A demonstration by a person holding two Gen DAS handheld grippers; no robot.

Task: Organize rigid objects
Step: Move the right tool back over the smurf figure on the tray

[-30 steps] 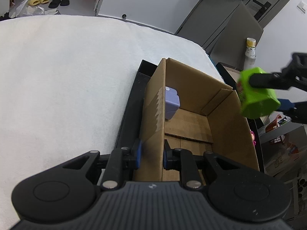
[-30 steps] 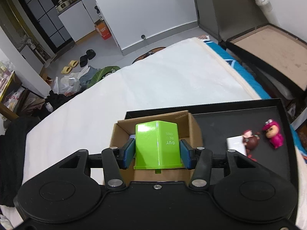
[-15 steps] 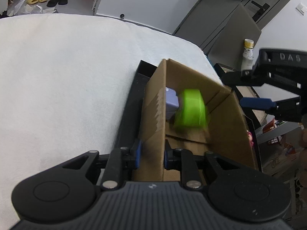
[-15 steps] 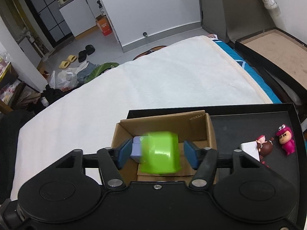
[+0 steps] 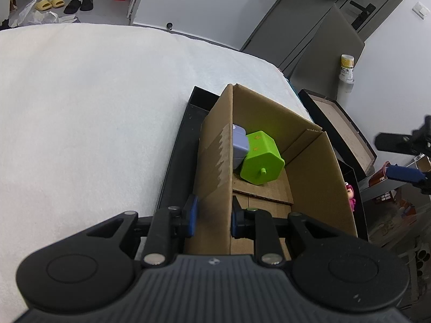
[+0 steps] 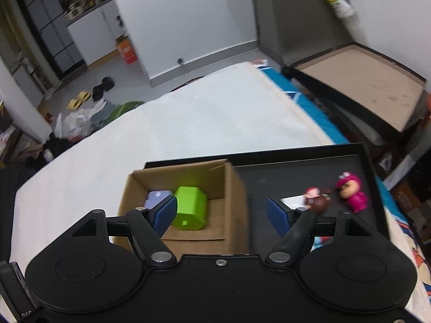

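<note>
An open cardboard box (image 5: 312, 177) stands on a black tray (image 5: 175, 158). A green block (image 5: 261, 158) lies inside it, against a lilac block (image 5: 239, 144). My left gripper (image 5: 212, 212) is shut on the box's near left wall. In the right wrist view the box (image 6: 234, 204) holds the green block (image 6: 190, 210) and the lilac block (image 6: 156, 197). My right gripper (image 6: 221, 214) is open and empty above the box's right wall. Its fingers (image 5: 404, 173) show at the left wrist view's right edge.
On the tray (image 6: 296, 167) right of the box lie a pink figure (image 6: 351, 192), a brown figure (image 6: 316, 197) and a white block (image 6: 292, 202). The tray lies on a white bed (image 6: 188, 123). A black-framed board (image 6: 361, 83) stands beyond the bed.
My right gripper opened and let go of the green block, which fell into the box beside the lilac block. The right gripper then drew back to the right. The left gripper kept its hold.
</note>
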